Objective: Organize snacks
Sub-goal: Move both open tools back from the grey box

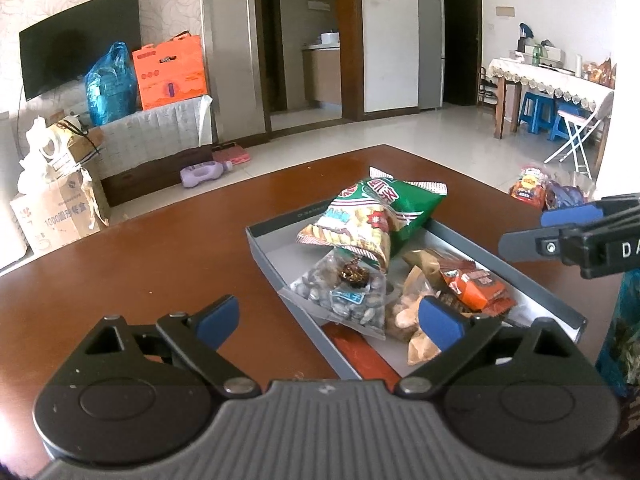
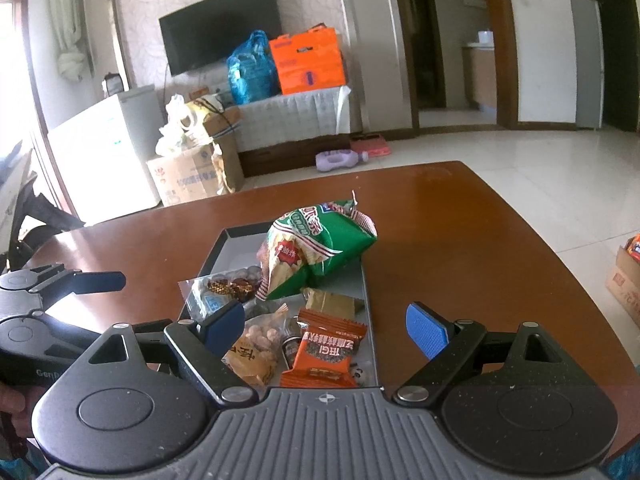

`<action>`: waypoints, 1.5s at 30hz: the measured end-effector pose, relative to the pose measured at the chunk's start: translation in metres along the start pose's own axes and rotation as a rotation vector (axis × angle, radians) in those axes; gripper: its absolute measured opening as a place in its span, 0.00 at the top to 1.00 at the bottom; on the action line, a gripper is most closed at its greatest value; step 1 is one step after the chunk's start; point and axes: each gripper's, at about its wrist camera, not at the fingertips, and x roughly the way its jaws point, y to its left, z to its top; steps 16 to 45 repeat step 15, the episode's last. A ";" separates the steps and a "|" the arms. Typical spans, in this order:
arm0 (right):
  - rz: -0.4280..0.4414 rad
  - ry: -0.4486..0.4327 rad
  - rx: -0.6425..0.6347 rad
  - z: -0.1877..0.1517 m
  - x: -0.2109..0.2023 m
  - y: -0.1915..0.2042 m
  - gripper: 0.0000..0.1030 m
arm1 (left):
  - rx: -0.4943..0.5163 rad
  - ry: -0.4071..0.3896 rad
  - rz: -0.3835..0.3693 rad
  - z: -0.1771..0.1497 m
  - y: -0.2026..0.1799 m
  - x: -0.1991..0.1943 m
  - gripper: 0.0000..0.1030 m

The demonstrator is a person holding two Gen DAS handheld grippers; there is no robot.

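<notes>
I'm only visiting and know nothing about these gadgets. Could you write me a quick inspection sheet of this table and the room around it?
Surface: glossy reddish-brown wooden table, with small specks.
Job's things: shallow grey cardboard tray holding a green-and-red puffed snack bag, a clear bag of dark seeds, an orange snack packet and a clear bag of peanuts.
Clutter: more snack packets on the floor past the table.
Grippers: left gripper open, holding nothing; right gripper open, holding nothing.
Cables: nothing seen on the table.
Surroundings: black wall television, orange box, blue plastic bag, purple bottle on the tiled floor.
</notes>
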 end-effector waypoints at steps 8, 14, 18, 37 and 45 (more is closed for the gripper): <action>0.005 0.005 -0.007 0.000 0.000 -0.001 0.14 | -0.023 -0.026 -0.006 0.001 0.002 -0.002 0.02; 0.007 0.007 -0.011 0.000 0.000 0.000 0.14 | -0.025 -0.027 0.009 0.002 0.002 -0.003 0.02; 0.007 0.008 -0.011 0.000 -0.001 0.000 0.14 | -0.026 -0.025 0.010 0.002 0.002 -0.002 0.02; 0.007 0.008 -0.011 0.000 -0.001 0.000 0.14 | -0.026 -0.025 0.010 0.002 0.002 -0.002 0.02; 0.007 0.008 -0.011 0.000 -0.001 0.000 0.14 | -0.026 -0.025 0.010 0.002 0.002 -0.002 0.02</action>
